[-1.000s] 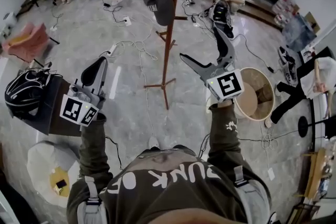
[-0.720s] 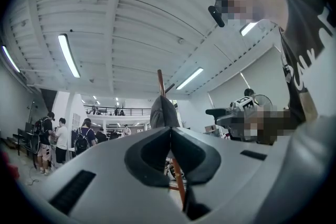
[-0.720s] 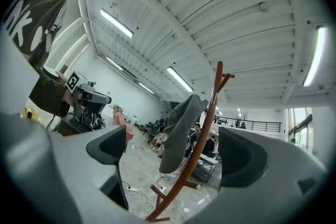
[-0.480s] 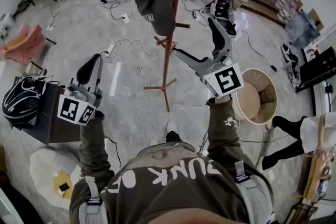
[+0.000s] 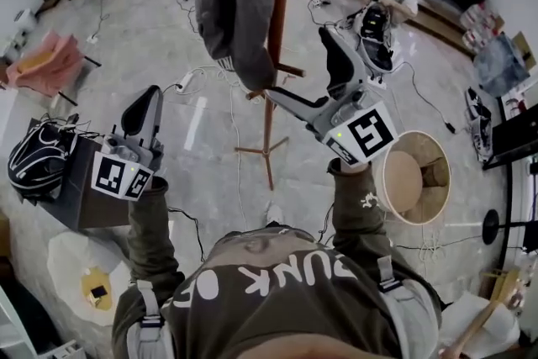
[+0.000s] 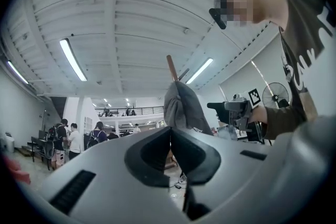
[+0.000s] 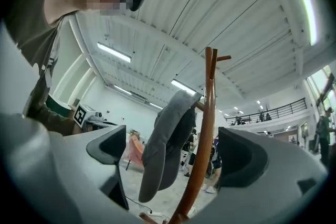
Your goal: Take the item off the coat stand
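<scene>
Head view: a grey cap (image 5: 234,13) hangs on the brown coat stand (image 5: 271,109), draped against the left side of its pole near the top. The right gripper (image 5: 298,67) is held up just right of the coat stand, with its jaws spread wide. One jaw reaches toward the pole below the cap and the other stands further right, and neither jaw closes on anything. The left gripper (image 5: 148,101) is well left of the coat stand and lower in the frame, its jaws together. A round basket (image 5: 414,177) sits on the floor to the right of the coat stand.

Left gripper view: the left gripper (image 6: 170,135) has its two jaws pressed together with nothing between them. The cap (image 6: 181,105) shows beyond the jaw tips, clear of them, and the tip of the coat stand (image 6: 171,66) pokes out above it. The right gripper (image 6: 235,109) shows to the right of the cap.

Right gripper view: the right gripper (image 7: 176,153) has its jaws wide apart. The cap (image 7: 167,136) and the pole of the coat stand (image 7: 207,123) both appear in the gap between the jaws. The cap hangs on the left side of the pole, nearer the left-hand jaw, and neither jaw touches it.
</scene>
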`<action>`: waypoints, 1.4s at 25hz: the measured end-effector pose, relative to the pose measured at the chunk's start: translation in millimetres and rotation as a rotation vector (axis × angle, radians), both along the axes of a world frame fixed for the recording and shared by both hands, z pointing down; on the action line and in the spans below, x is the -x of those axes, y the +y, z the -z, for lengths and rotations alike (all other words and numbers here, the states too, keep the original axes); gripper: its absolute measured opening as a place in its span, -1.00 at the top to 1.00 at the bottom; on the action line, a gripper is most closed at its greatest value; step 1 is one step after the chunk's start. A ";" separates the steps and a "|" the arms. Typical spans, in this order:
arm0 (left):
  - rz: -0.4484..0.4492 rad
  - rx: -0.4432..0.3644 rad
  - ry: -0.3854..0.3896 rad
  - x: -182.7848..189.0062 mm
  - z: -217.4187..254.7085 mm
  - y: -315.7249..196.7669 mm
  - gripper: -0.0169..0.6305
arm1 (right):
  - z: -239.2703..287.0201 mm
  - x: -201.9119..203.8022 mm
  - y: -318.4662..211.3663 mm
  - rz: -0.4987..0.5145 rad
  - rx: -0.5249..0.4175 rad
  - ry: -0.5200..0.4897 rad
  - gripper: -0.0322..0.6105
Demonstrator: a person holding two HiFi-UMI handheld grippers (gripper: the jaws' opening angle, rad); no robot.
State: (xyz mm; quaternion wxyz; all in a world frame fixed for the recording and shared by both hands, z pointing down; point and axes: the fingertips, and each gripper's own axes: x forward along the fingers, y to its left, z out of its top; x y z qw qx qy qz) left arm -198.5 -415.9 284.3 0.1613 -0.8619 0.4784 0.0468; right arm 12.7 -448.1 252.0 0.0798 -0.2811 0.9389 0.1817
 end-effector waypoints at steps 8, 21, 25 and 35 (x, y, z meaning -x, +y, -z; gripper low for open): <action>0.019 0.020 0.021 18.1 -14.1 -29.9 0.93 | 15.4 38.6 -15.7 0.115 0.051 -0.017 -0.75; -0.045 -0.005 0.023 38.6 -1.7 -60.2 0.93 | 24.8 69.4 -47.7 -0.014 0.098 0.017 0.66; -0.040 -0.009 0.025 43.9 0.2 -62.9 0.93 | 33.4 66.6 -52.0 -0.042 0.071 0.013 0.83; -0.022 -0.011 0.015 41.0 6.6 -60.0 0.93 | 70.9 70.2 -35.4 0.010 -0.026 0.010 0.83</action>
